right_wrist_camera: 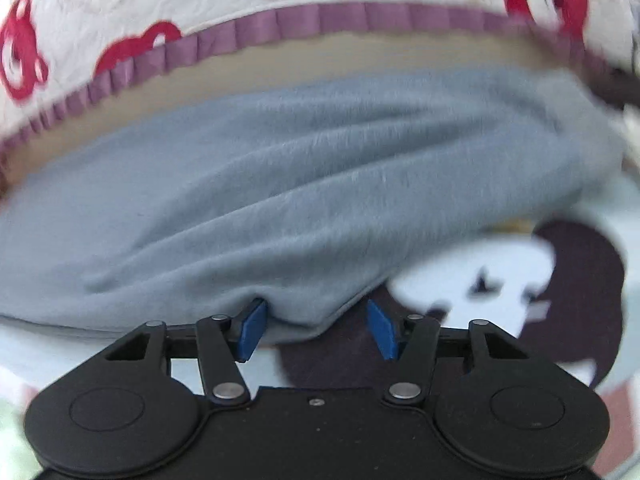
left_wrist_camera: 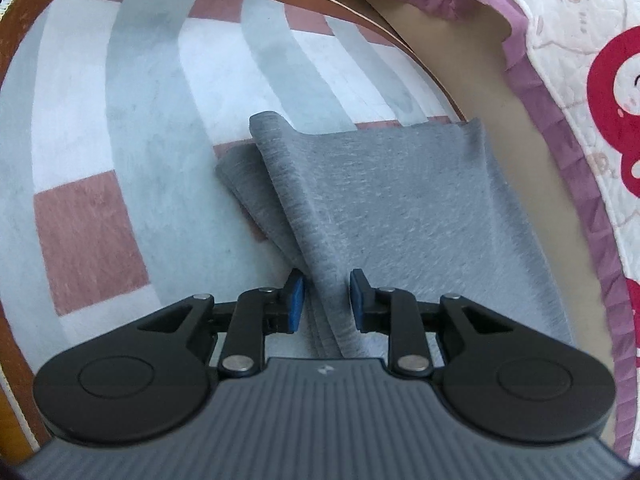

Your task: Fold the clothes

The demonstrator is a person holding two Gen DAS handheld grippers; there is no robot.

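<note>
Two grippers work one grey knit garment (left_wrist_camera: 400, 208), which lies partly on a striped grey, white and dusty-pink rug (left_wrist_camera: 120, 120) beside a bed. The left gripper (left_wrist_camera: 326, 300) has a raised ridge of the cloth between its blue pads (left_wrist_camera: 295, 300), jaws narrowed around it — whether they truly pinch it I cannot tell, since slivers of gap show either side. The right gripper (right_wrist_camera: 316, 328) stands spread, the garment's hem bulging between the pads but only brushing the left one. My guess: each takes an edge so the cloth can be lifted and doubled over. A quilt (right_wrist_camera: 160, 12) with red bears and a purple frill hangs close behind — room is tight.
</note>
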